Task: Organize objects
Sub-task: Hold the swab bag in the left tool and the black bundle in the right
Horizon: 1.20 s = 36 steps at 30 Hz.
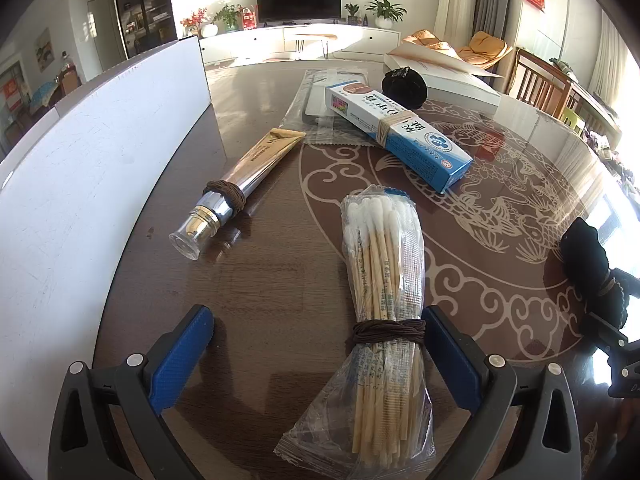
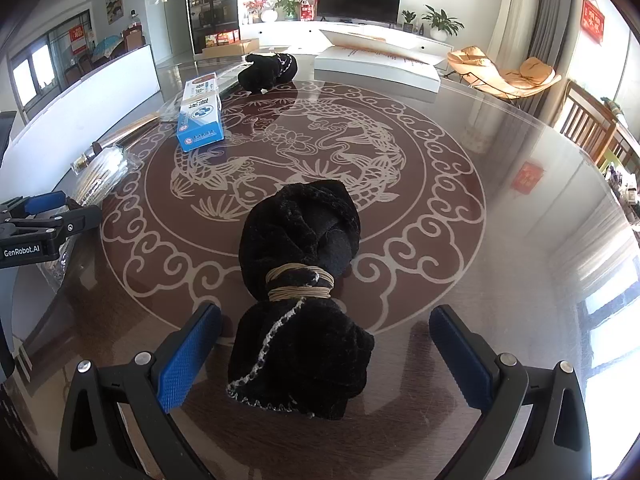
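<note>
A clear pack of cotton swabs, tied with brown cord, lies on the round table between the wide-apart blue pads of my left gripper; its right side rests against or very near the right pad, the left pad stands clear. My left gripper is open. A black rolled cloth, tied with tan cord, lies between the blue pads of my right gripper, touching neither; that gripper is open too. A silver and gold tube and a blue box lie farther out.
A white board stands along the table's left edge. A second black cloth bundle and a flat white box sit at the far side. Chairs stand beyond the table on the right.
</note>
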Tool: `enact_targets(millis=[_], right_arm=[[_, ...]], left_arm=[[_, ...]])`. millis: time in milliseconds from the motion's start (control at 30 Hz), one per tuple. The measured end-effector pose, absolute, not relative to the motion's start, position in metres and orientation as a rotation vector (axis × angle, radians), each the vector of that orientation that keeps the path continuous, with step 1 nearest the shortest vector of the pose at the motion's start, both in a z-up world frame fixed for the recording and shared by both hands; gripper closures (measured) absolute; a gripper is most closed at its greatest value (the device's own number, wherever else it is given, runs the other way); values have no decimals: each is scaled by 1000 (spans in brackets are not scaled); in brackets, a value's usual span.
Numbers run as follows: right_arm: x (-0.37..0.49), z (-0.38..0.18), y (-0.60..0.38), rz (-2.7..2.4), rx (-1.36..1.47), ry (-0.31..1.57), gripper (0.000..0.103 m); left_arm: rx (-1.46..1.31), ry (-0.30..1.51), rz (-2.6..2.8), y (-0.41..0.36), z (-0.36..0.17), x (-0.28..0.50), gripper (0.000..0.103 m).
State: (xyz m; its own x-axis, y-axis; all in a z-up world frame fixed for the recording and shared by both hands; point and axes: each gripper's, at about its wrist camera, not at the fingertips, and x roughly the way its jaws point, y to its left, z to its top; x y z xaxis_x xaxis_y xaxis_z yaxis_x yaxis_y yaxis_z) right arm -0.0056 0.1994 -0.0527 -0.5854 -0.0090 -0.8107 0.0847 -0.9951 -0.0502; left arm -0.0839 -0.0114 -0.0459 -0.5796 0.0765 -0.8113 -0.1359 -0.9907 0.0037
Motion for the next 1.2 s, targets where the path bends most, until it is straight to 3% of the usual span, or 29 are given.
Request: enact_targets(millis=[1200], right_arm=[[-7,-53,200,-2752,1403,130,0]], left_arm=[[-1375,99,2689,-11,-46,-84,0]])
